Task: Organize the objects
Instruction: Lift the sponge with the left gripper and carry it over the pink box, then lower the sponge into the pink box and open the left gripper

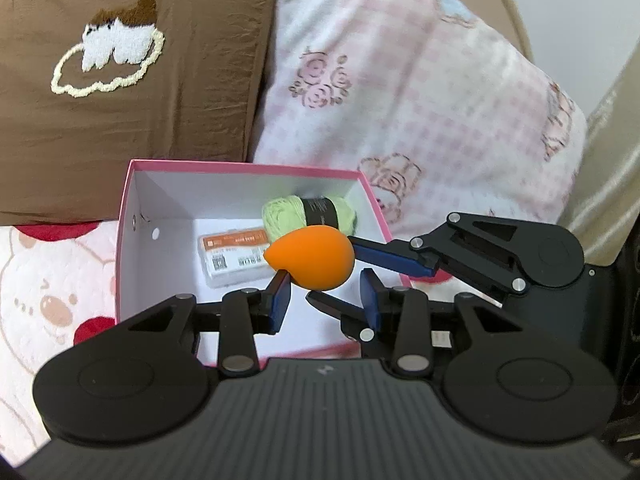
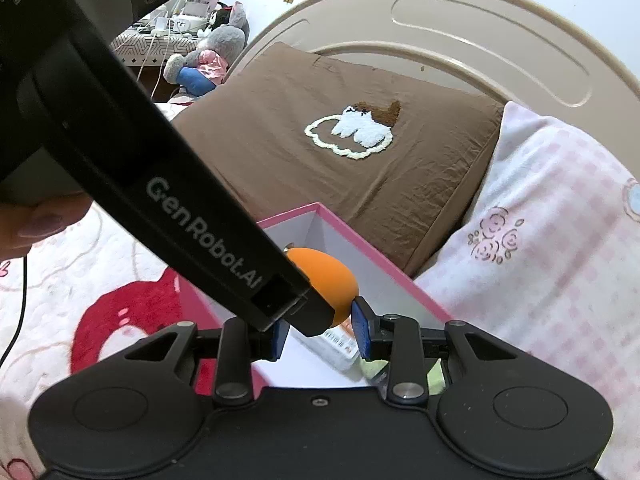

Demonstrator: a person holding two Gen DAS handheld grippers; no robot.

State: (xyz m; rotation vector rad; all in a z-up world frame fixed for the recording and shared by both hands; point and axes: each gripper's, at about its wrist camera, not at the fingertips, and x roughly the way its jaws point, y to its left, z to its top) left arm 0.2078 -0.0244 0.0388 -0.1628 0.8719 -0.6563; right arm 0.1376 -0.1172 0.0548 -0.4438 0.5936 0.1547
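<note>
An orange egg-shaped sponge [image 1: 310, 258] hangs over the open pink box [image 1: 248, 167], which is white inside. My left gripper [image 1: 326, 280] holds the sponge from below at its blue fingertips. My right gripper [image 1: 332, 270] comes in from the right and is shut on the sponge's blunt end, one finger above and one beneath. In the right wrist view the sponge [image 2: 332, 280] sits just beyond my right gripper [image 2: 322, 320], with a left finger [image 2: 308, 312] crossing in front. On the box floor lie a green yarn skein [image 1: 288, 216] and a clear case [image 1: 234, 256] with an orange label.
The box sits on a white and red plush bedspread [image 1: 40, 280]. A brown pillow [image 1: 120, 80] and a pink checked pillow [image 1: 400, 100] lean behind it against a beige headboard [image 2: 480, 32]. A plush toy [image 2: 216, 56] lies far left. A person's thumb [image 2: 36, 220] grips the left handle.
</note>
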